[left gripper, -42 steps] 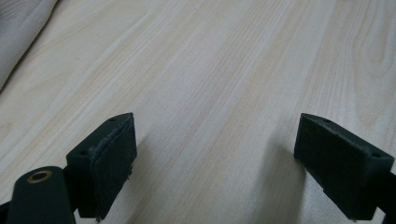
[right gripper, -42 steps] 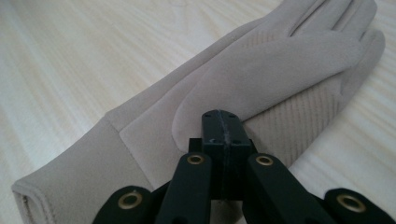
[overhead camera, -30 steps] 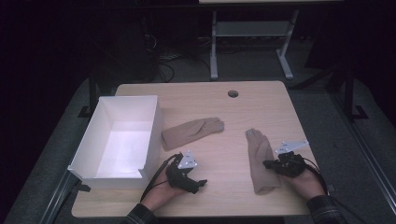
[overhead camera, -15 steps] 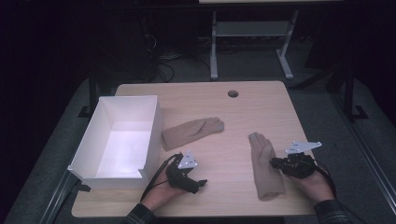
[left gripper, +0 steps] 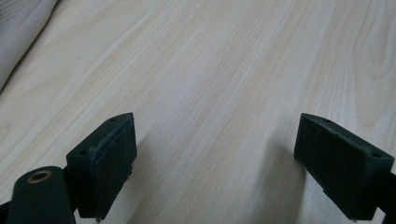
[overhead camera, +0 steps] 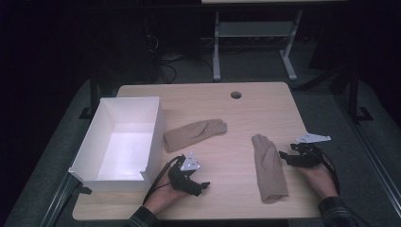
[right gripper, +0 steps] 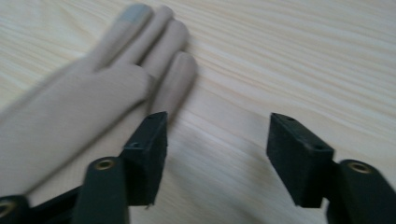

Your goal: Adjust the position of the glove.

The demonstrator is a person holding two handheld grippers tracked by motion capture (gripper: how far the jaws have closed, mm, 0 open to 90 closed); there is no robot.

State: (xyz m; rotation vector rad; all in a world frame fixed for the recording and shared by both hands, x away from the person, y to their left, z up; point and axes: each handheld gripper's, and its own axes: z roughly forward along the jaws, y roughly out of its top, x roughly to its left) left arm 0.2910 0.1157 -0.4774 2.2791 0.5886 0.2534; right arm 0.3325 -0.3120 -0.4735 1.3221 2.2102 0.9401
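Two tan gloves lie flat on the wooden table [overhead camera: 236,113]. One glove [overhead camera: 195,134] lies near the middle, beside a white box. The other glove [overhead camera: 268,166] lies lengthwise at the right. My right gripper [overhead camera: 283,156] sits just right of that glove; its jaws have just been opening and nothing is between them. In the right gripper view the glove [right gripper: 93,93] lies past the left jaw, and the right gripper [right gripper: 215,158] stands open over bare wood. My left gripper [overhead camera: 202,187] rests near the front edge, open over bare wood [left gripper: 210,172].
A white open box [overhead camera: 124,142] stands at the table's left. A round cable hole [overhead camera: 235,95] sits near the far edge. Beyond the table, a metal stand [overhead camera: 250,42] and cables are on the dark floor.
My right gripper has let go of the right glove, opened, and drawn back to the right. The glove now lies flat on the table. The left gripper has kept still.
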